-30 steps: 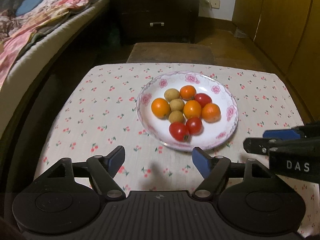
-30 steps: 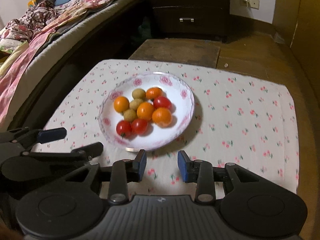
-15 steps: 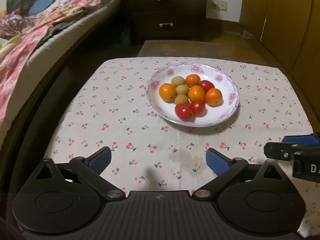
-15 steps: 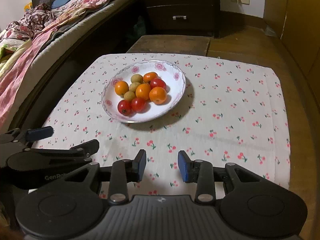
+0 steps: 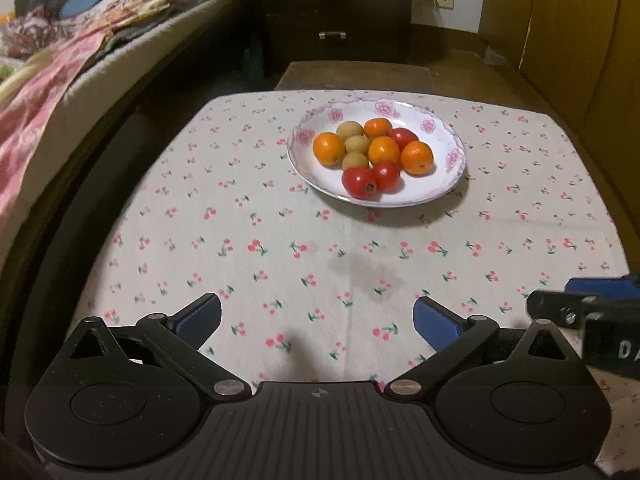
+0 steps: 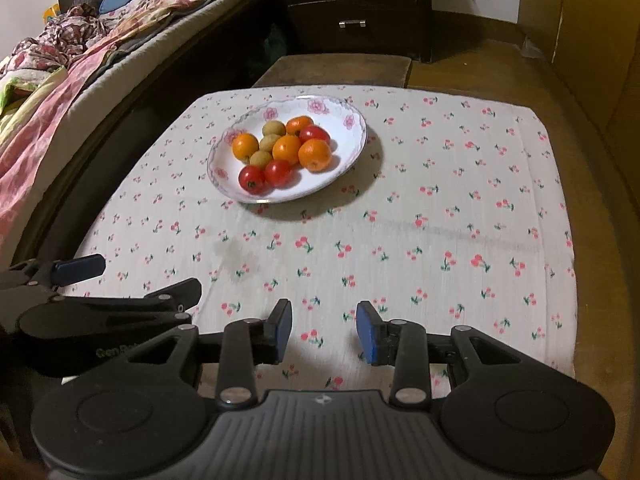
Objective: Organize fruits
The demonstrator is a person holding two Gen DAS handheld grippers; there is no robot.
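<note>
A white plate with pink flowers (image 5: pixel 436 128) stands on the far half of the cherry-print tablecloth (image 5: pixel 280 240). It holds several oranges (image 5: pixel 329 148), red tomatoes (image 5: pixel 359 182) and small brown fruits (image 5: pixel 355 160) in one cluster. My left gripper (image 5: pixel 316 308) hovers over the near part of the cloth, well short of the plate, open wide and holding nothing. My right gripper (image 6: pixel 324 314) is beside it on the right, its blue pads a small gap apart with nothing between them. The plate (image 6: pixel 344 120) also shows in the right wrist view, as does the left gripper (image 6: pixel 132 278) at lower left.
A bed with crumpled bedding (image 5: pixel 60 60) runs along the left of the table. Behind the table are a low wooden stool (image 5: pixel 356 76) and a dark drawer chest (image 5: pixel 332 8). Wooden cabinet doors (image 5: pixel 560 20) line the right side.
Both grippers have drawn back from the plate, which now looks smaller and farther. The left jaws have spread wider since the earliest frame. The right jaws keep the same small gap.
</note>
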